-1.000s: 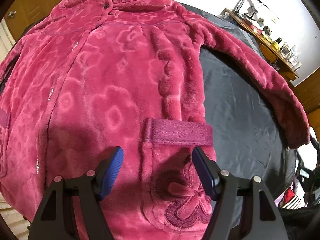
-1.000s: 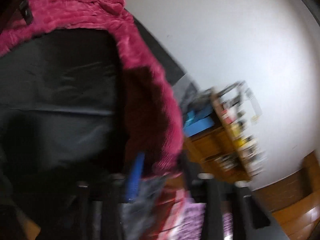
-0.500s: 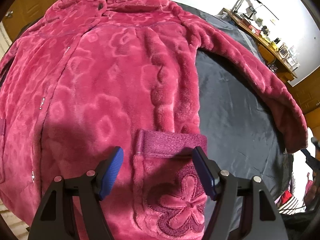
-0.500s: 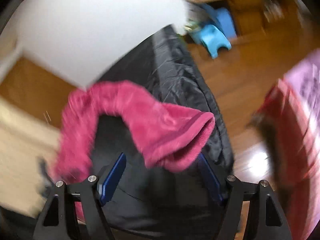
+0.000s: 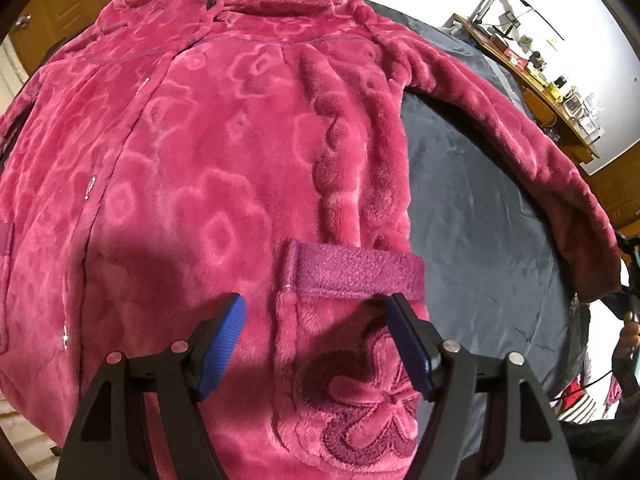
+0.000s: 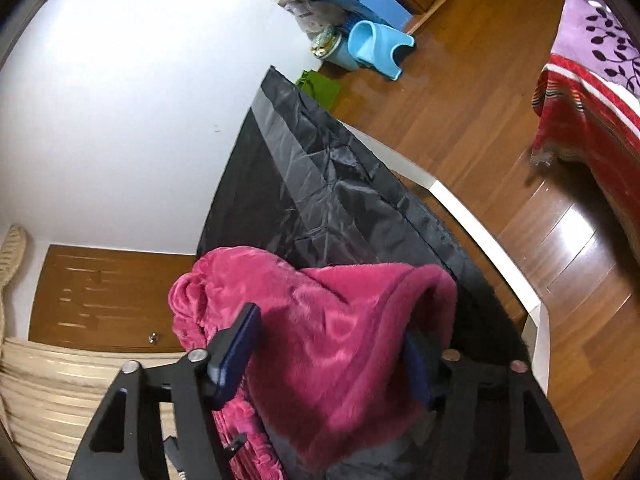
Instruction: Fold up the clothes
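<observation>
Pink fleece jacket (image 5: 224,152) lies spread front-up over the dark sheet (image 5: 472,216). Left gripper (image 5: 316,344) hovers with jaws apart over its flower pocket (image 5: 352,360). Right gripper (image 6: 332,356), jaws just closing, straddles the sleeve cuff (image 6: 360,320) near the sheet's edge; whether it grips, I cannot tell.

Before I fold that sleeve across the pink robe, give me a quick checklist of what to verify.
1. Sleeve cuff between the right gripper pads, jaws just closing: ok.
2. Pads firmly pinching the cuff: cannot tell.
3. Robe spread flat, front up, on the dark sheet: ok.
4. Left gripper open above the flower pocket, holding nothing: ok.
5. Other sleeve laid out: cannot tell.
</observation>
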Demonstrator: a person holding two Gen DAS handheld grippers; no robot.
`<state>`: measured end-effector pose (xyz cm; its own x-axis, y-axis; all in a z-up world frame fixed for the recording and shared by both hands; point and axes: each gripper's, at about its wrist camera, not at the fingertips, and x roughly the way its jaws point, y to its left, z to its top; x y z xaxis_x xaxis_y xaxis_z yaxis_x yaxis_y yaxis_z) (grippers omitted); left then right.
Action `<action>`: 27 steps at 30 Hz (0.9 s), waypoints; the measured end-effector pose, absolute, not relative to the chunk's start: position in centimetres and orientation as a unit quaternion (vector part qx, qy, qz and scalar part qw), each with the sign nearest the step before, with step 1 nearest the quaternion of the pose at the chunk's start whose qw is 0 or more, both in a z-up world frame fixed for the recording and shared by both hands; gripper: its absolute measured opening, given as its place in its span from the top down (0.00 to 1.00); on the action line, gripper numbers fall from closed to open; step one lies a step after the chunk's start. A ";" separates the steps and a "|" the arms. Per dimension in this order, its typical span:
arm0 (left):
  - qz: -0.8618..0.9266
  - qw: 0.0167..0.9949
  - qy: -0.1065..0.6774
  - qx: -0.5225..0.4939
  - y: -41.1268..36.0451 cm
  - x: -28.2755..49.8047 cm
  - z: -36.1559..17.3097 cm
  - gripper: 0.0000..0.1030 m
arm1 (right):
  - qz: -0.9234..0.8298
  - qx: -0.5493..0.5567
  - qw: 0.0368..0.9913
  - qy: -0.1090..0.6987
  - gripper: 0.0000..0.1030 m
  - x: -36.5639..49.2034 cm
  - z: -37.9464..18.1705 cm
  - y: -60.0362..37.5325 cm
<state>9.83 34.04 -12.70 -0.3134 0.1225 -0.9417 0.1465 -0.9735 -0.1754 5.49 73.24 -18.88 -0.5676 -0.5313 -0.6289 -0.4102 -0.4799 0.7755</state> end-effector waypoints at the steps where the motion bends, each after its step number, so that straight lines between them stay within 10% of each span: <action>1: -0.802 0.010 0.116 0.586 33.9 10.0 -12.7 0.26 | -0.722 0.466 0.038 -0.510 0.52 5.4 -19.2 73.2; 10: -0.809 0.023 0.131 0.572 32.7 9.8 -11.4 0.26 | -0.776 0.474 -0.008 -0.416 0.85 4.9 -18.3 72.6; 21: -0.834 -0.016 0.103 0.541 34.8 4.7 -8.1 0.26 | -0.897 0.354 -0.051 -0.258 0.86 4.4 -7.4 73.9; 27: -0.835 -0.044 0.094 0.540 35.0 1.4 -7.7 0.26 | -0.837 0.418 -0.060 -0.348 0.79 4.3 -11.2 75.2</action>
<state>1.44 34.97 -7.69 -0.4126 0.1759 -0.8938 0.0274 -0.9783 -0.2052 4.32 75.22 -11.19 -0.6433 -0.1916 -0.7412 -0.3912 -0.7500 0.5334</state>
